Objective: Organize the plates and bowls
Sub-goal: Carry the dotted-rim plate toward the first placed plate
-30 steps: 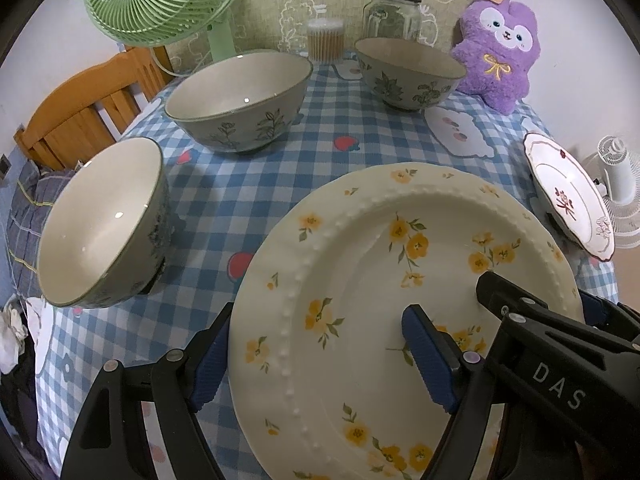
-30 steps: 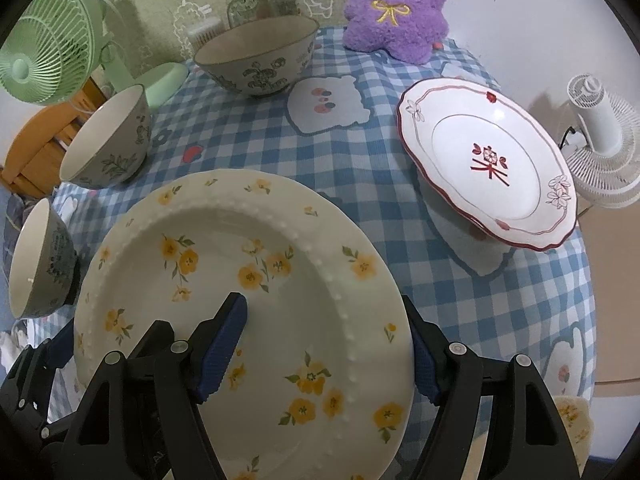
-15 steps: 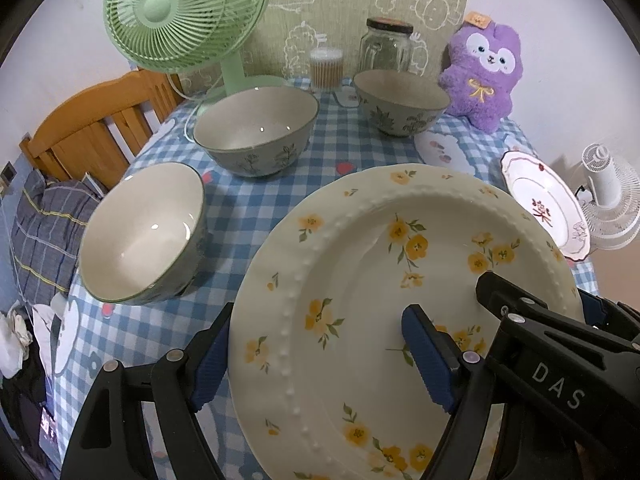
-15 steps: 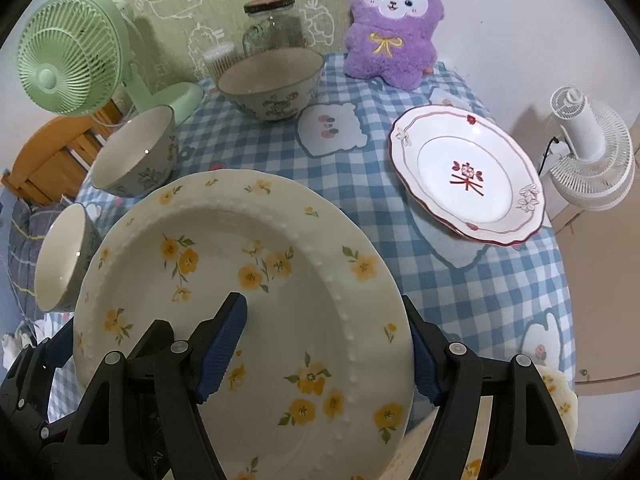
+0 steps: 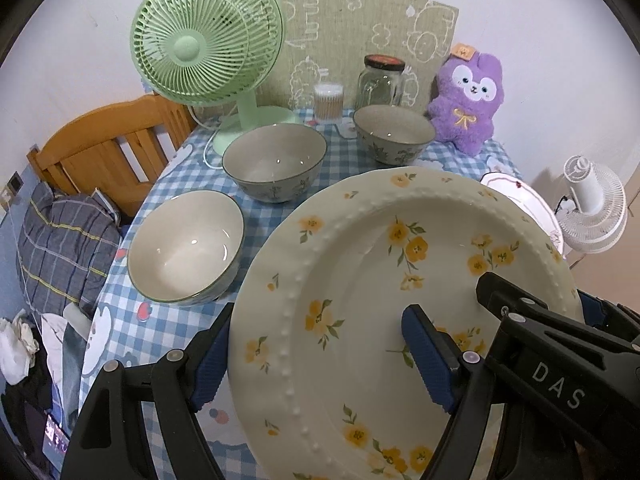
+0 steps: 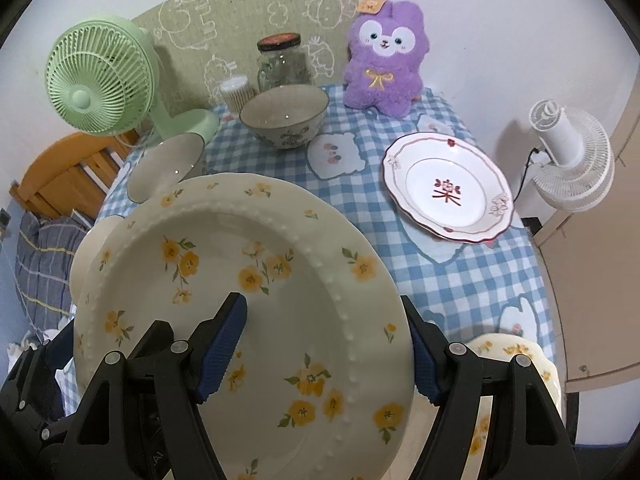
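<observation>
A large cream plate with yellow flowers (image 5: 360, 264) (image 6: 256, 320) hangs above the blue checked table (image 6: 440, 280), tilted and carried by both grippers. My left gripper (image 5: 320, 360) is shut on its left rim, one pad on top and one beneath. My right gripper (image 6: 322, 352) is shut on the right rim in the same way. Three grey floral bowls stand on the table: near left (image 5: 184, 248), middle (image 5: 276, 168) and far (image 5: 394, 132). A red-trimmed white plate (image 6: 448, 188) lies at the right. Another yellow-flowered plate (image 6: 512, 356) lies under the lifted one.
A green fan (image 5: 204, 44), a glass jar (image 5: 380, 80), a cotton swab tub (image 5: 328, 100) and a purple plush toy (image 5: 468, 100) line the back. A white fan (image 6: 572, 156) stands off the right edge. A wooden chair (image 5: 100, 148) and bundled cloth (image 5: 64, 244) are at the left.
Both grippers have risen with the flowered plate between them. The table, bowls and red-trimmed plate now look smaller and farther below, and more of the back wall shows.
</observation>
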Tool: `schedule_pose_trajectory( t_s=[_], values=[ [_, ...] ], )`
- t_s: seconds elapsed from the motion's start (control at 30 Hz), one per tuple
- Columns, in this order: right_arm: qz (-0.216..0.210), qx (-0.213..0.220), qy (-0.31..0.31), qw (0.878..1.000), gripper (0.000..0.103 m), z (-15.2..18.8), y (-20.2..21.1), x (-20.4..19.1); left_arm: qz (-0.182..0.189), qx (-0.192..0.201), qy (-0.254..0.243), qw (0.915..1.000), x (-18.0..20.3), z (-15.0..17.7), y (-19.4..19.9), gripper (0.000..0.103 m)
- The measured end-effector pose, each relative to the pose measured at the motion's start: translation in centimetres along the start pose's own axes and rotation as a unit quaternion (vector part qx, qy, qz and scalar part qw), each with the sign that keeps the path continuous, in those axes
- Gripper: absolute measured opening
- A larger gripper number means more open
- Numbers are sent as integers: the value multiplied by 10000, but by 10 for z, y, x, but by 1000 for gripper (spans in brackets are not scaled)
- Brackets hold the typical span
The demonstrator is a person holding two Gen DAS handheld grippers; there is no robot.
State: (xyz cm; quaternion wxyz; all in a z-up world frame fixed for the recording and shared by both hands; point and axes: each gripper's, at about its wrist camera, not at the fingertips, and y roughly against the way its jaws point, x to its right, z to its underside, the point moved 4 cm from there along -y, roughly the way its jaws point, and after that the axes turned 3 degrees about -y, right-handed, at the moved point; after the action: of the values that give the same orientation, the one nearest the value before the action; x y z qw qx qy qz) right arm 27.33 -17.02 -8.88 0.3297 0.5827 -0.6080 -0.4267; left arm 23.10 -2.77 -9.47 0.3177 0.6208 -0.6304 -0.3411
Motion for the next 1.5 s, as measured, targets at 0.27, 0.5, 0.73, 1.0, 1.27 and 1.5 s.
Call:
schedule_pose_trajectory(
  t_s=[0.27, 0.5, 0.73, 1.0, 1.27, 1.5],
  values=[
    [136, 223, -230, 9994, 76, 13, 32, 3, 191, 235, -210, 9993, 1, 4, 25, 82],
    [296, 342, -467, 9979, 76, 28, 56, 16, 389, 359, -427, 9977, 10, 12, 43, 82],
    [365, 406, -582, 9968, 76, 41, 72, 37, 548, 416, -573, 9960, 29, 23, 57, 82],
    [290, 362, -527, 9975, 76, 51, 79, 71, 492, 433, -533, 9964, 58, 36, 66, 82],
    [221, 257, -408, 9986, 76, 56, 76, 109, 420, 351, -363, 9978, 93, 48, 68, 82],
    [208, 91, -301, 9993, 76, 62, 66, 141, 375, 190, -248, 9988, 124, 61, 61, 82]
  ],
)
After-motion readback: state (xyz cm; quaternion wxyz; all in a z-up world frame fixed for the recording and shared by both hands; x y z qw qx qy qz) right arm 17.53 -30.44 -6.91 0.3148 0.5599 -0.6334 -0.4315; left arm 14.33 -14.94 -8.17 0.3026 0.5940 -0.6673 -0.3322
